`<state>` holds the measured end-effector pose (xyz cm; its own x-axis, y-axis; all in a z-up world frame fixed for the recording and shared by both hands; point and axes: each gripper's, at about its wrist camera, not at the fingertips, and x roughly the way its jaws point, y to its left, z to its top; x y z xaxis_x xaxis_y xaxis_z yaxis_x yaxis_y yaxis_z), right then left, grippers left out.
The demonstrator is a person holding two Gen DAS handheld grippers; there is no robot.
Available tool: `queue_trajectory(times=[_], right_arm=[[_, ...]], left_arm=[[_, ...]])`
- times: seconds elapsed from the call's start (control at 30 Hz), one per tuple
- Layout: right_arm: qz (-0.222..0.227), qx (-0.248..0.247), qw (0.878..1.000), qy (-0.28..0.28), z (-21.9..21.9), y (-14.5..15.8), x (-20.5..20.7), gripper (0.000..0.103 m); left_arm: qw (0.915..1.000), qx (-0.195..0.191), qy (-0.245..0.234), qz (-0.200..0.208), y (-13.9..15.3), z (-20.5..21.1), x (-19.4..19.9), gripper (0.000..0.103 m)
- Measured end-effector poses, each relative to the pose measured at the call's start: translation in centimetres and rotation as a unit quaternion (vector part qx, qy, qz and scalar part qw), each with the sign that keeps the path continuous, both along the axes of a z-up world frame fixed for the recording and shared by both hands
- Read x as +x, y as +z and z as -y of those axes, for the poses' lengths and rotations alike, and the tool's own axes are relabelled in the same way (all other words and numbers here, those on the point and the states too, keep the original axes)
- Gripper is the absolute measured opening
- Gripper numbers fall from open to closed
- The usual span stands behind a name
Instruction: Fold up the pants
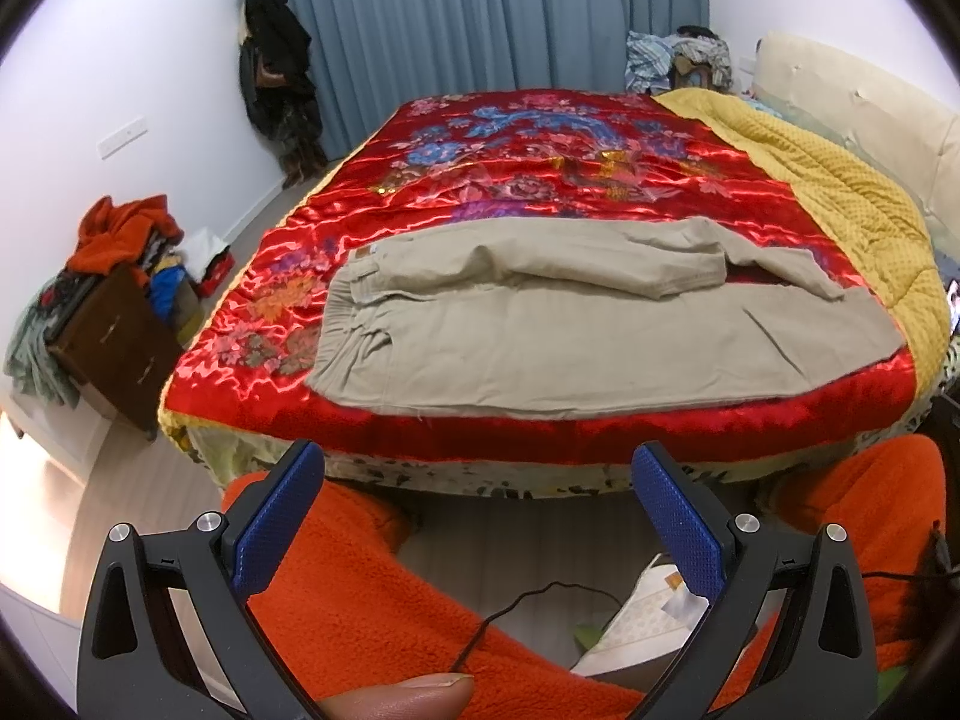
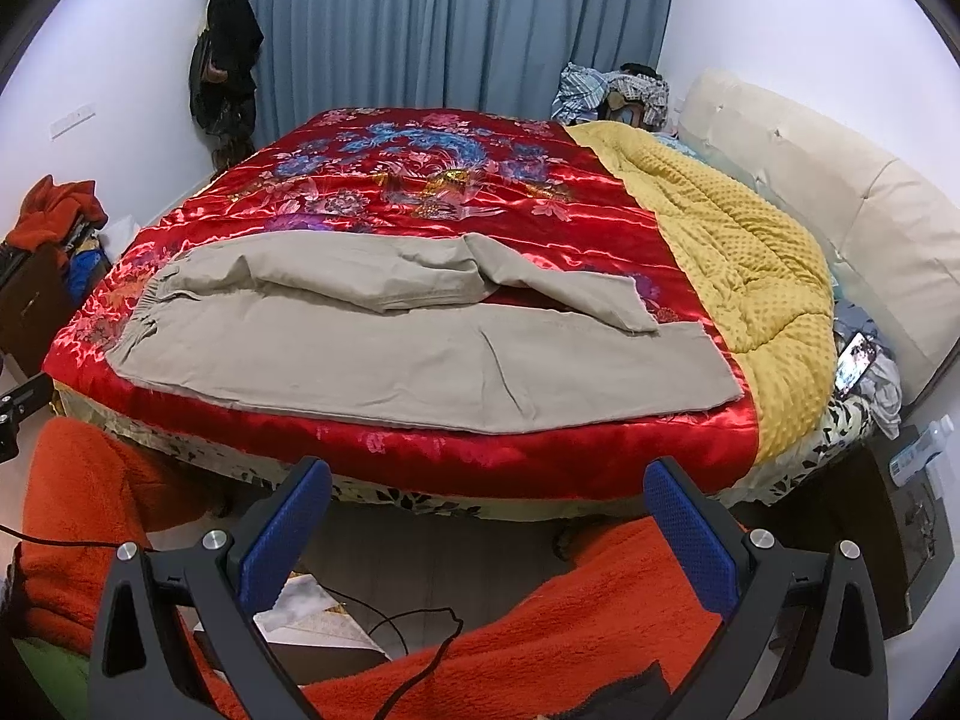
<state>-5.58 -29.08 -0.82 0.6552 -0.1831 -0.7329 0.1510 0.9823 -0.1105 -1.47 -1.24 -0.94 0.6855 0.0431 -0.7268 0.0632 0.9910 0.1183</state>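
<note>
Beige pants [image 1: 576,336] lie across the near part of a bed, on a shiny red floral quilt [image 1: 528,168]. Their elastic waistband is at the left, the leg ends at the right. The near leg lies flat; the far leg is rumpled and partly folded over it. In the right wrist view the pants [image 2: 384,354] look the same. My left gripper [image 1: 479,468] is open, held in front of the bed's near edge with nothing between its blue pads. My right gripper [image 2: 487,480] is open too, also short of the bed edge and empty.
A yellow blanket [image 2: 738,252] covers the bed's right side beside a cream headboard [image 2: 840,198]. A phone [image 2: 855,360] lies near the right edge. A dark nightstand [image 1: 114,342] piled with clothes stands at left. A person's orange fleece-clad legs [image 1: 372,588] and a black cable [image 1: 528,600] are below the grippers.
</note>
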Motion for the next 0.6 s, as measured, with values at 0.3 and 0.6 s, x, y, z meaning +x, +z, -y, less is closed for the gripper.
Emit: queue_trajectory(times=[0.3, 0.6], right_arm=[[-0.008, -0.014, 1.0, -0.019, -0.04, -0.13, 0.24, 0.103], [-0.012, -0.045, 0.998, -0.049, 0.22, 0.73, 0.54, 0.103]], left_arm=[[1.0, -0.007, 0.0, 0.0, 0.07, -0.16, 0.04, 0.102], [0.9999, -0.012, 0.0, 0.008, 0.82, -0.18, 0.03, 0.102]])
